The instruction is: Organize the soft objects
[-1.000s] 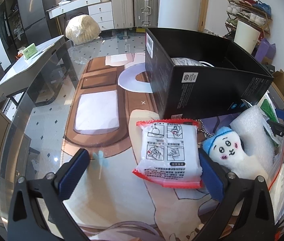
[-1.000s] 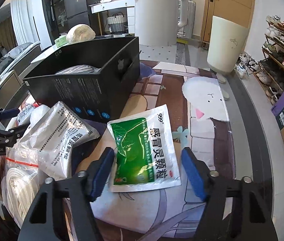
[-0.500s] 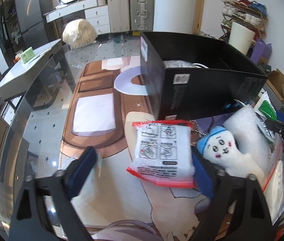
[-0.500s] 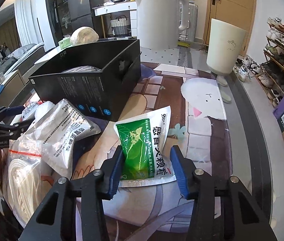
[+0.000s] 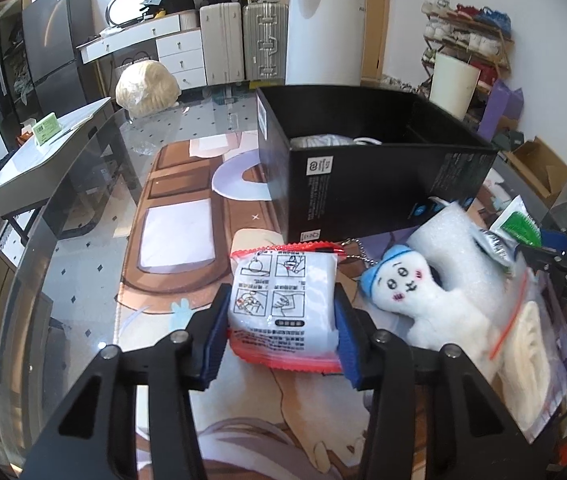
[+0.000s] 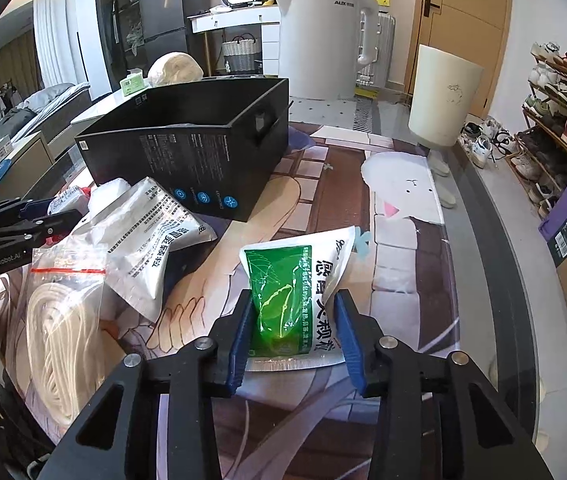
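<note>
My left gripper [image 5: 281,330] is shut on a white soft pack with red edges [image 5: 285,306], pinched from both sides and raised a little. My right gripper [image 6: 293,334] is shut on a green and white sachet [image 6: 297,284], squeezed and lifted at its near end. A black open box [image 5: 367,164] stands behind, with white items inside; it also shows in the right wrist view [image 6: 199,160]. A white plush toy with a blue cap [image 5: 411,300] lies right of the left gripper.
A foam roll [image 5: 455,240], a zip bag of white cord [image 6: 63,312] and a white printed pouch [image 6: 151,240] lie between the grippers. The glass table edge [image 6: 495,264] runs along the right. A side desk [image 5: 51,148] stands at the left.
Both grippers closed from wide open: the left onto the white pack, the right onto the green sachet. Both packs are now squeezed and slightly lifted.
</note>
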{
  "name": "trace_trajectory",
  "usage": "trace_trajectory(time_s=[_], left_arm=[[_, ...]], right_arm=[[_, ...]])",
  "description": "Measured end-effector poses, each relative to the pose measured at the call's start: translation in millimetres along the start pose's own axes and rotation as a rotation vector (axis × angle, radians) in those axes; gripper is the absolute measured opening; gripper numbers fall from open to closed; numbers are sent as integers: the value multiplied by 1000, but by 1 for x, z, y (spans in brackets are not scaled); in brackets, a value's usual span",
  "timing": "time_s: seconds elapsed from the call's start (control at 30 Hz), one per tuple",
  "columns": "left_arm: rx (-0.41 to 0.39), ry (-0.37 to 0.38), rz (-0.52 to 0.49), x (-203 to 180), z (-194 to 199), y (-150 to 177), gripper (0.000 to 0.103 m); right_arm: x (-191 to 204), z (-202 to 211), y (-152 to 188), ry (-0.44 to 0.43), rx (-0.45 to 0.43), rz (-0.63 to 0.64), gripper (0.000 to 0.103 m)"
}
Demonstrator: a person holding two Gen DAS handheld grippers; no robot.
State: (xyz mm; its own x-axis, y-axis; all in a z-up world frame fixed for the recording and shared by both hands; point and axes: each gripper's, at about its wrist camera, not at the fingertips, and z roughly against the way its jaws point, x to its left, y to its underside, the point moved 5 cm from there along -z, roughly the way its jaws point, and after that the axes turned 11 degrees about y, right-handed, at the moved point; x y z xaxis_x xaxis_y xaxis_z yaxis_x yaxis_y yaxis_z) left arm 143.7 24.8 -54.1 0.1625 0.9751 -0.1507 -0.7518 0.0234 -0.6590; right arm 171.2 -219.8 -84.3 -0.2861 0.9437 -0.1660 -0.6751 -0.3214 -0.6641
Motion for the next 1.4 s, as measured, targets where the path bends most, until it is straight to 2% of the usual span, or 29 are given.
trace_trajectory(time_s=[0.1,0.37,0.57,0.97,1.4], left_arm=[[-32,21,15,-2,9,2,46],[-85,31,18,-7,29,8,46],[-139,35,17,-10,46,2,46],[-234,46,-1,-18,68,-18,46],[-276,68,-39,-24,65,-49,46]], right_arm=[[1,5,-2,2,-19,2,32],[6,21,-1,0,-68,6,32],[9,43,-7,-3,-146,4,32],[19,76,-34,-45,-291,-1,32],[33,75,-67,-79,-349,21,32]])
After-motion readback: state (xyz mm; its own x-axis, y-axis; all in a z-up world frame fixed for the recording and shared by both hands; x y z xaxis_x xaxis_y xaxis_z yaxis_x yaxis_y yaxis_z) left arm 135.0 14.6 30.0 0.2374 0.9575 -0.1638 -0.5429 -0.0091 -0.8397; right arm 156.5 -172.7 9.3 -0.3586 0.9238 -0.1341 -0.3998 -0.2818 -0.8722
